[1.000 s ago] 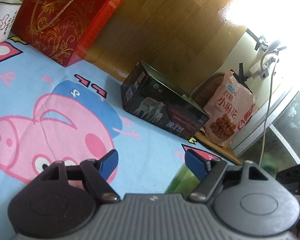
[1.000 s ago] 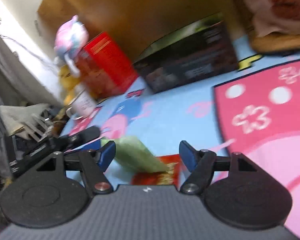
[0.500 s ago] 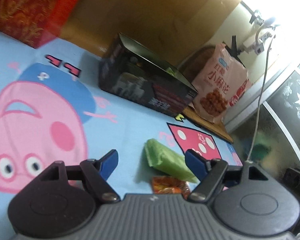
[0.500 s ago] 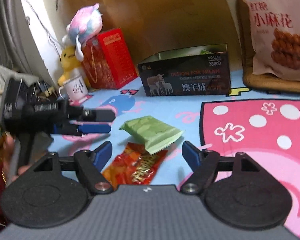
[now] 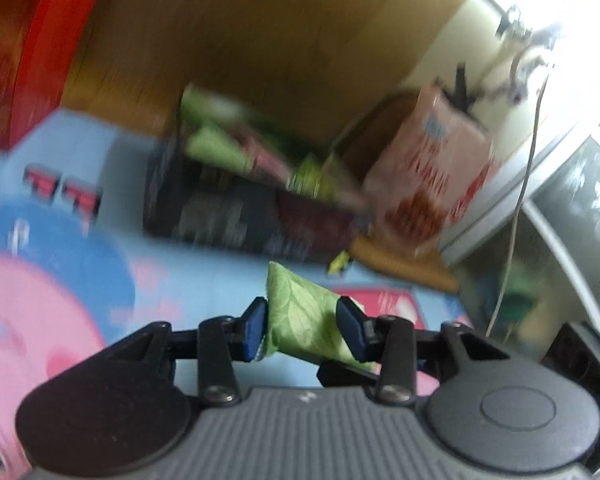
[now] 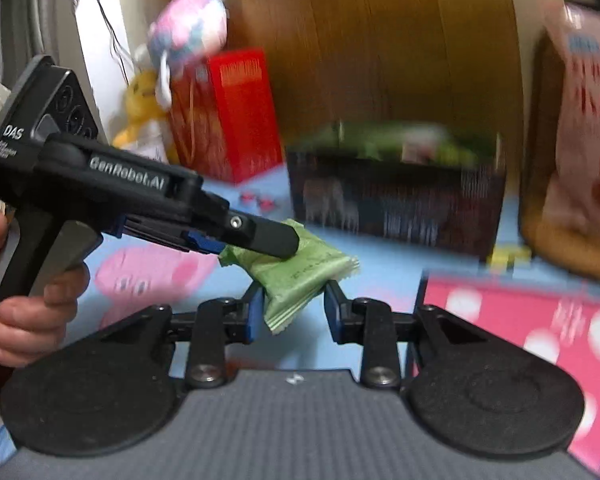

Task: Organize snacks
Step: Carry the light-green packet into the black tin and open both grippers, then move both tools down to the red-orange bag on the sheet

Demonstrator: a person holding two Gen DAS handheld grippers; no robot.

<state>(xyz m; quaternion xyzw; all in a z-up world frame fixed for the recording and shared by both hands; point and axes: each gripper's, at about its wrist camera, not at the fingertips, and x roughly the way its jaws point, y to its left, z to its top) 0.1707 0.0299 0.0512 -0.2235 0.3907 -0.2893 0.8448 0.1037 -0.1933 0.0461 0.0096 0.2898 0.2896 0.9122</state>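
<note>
Green packet (image 5: 300, 320) now between blurred tongs (image 5: 302, 330)

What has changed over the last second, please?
The left gripper is closing its jaws on the green packet, which has come up off the mat. The right gripper is closing too, with that packet's end between its jaws, not gripped. The orange-red packet has left view. The dark box and red bag stay put.
</note>
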